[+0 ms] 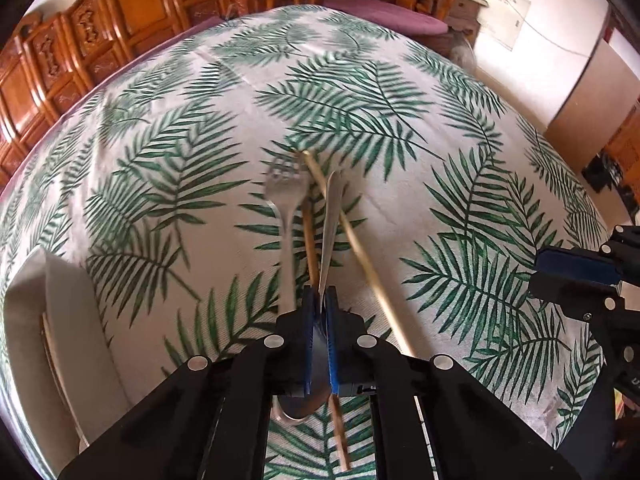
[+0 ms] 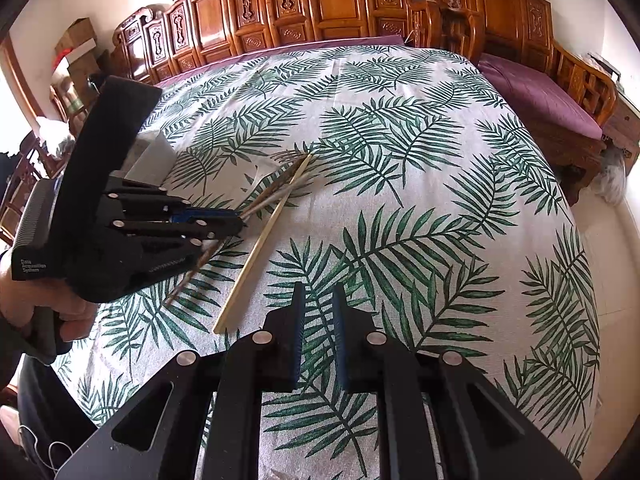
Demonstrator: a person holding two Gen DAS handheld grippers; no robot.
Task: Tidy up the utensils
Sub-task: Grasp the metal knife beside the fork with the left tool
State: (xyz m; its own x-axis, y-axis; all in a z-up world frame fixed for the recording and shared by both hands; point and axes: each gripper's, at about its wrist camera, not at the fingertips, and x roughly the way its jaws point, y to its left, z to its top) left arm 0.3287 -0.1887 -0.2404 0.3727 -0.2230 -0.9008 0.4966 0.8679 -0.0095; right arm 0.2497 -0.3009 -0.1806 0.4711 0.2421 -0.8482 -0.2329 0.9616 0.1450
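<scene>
The bench (image 2: pixel 440 184) wears a pale grey-white cloth printed all over with dark green palm fronds. On it lie a silver fork (image 1: pixel 285 200), a silver spoon (image 1: pixel 331 224), one pale straw-coloured chopstick (image 1: pixel 360 252) and one darker brown chopstick (image 1: pixel 309 240). The left gripper (image 1: pixel 319 300) is black with blue pads and small silver rivets; the right gripper (image 2: pixel 318 304) is black with dark blue pads. A white box (image 1: pixel 48 312) sits at the cloth's edge. Behind stands carved orange-brown wooden furniture (image 2: pixel 320 4) with a purple cushion (image 2: pixel 536 92). The walls are cream.
</scene>
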